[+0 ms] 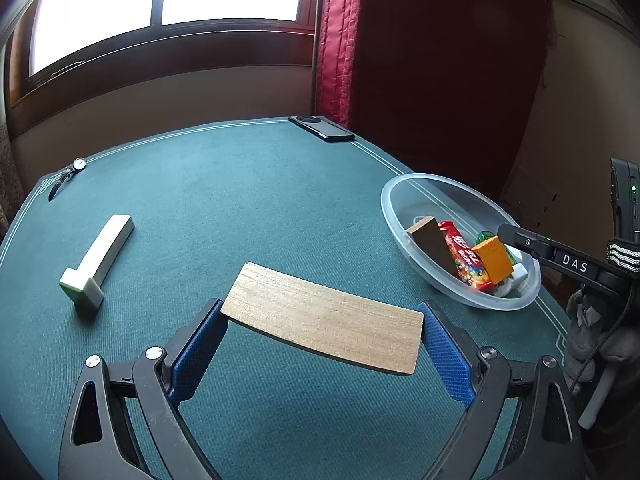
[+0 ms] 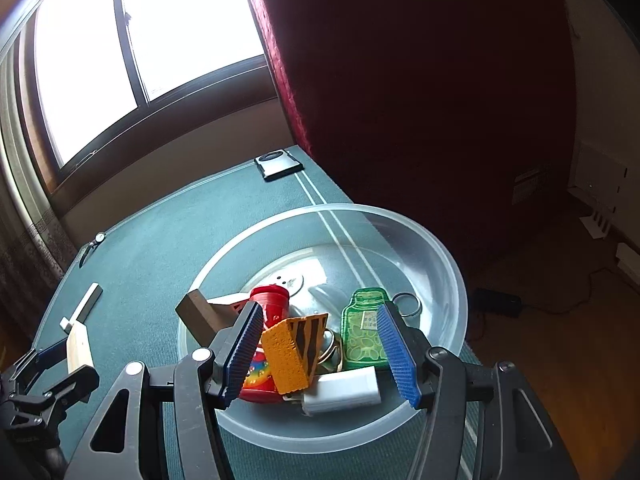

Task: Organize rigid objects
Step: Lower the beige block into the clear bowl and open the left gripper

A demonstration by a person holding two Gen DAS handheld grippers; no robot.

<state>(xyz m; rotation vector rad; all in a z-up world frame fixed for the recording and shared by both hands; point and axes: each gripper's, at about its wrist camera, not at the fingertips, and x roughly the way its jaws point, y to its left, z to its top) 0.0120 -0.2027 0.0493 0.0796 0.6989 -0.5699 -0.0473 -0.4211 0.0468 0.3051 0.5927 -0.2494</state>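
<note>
Wooden plank (image 1: 322,316) is pinched end to end by the left gripper (image 1: 320,344), lifted above the table (image 1: 240,200). The right gripper (image 2: 320,344) hangs spread over the bowl (image 2: 448,272), blocking its near side. A level carry is advised; open felt lies between, though the table edge runs just beyond the bowl.

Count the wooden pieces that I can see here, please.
2. A flat light wooden board is clamped in the left gripper above the table. A dark wooden block leans inside the clear bowl. Others may be hidden under the bowl's contents.
</note>
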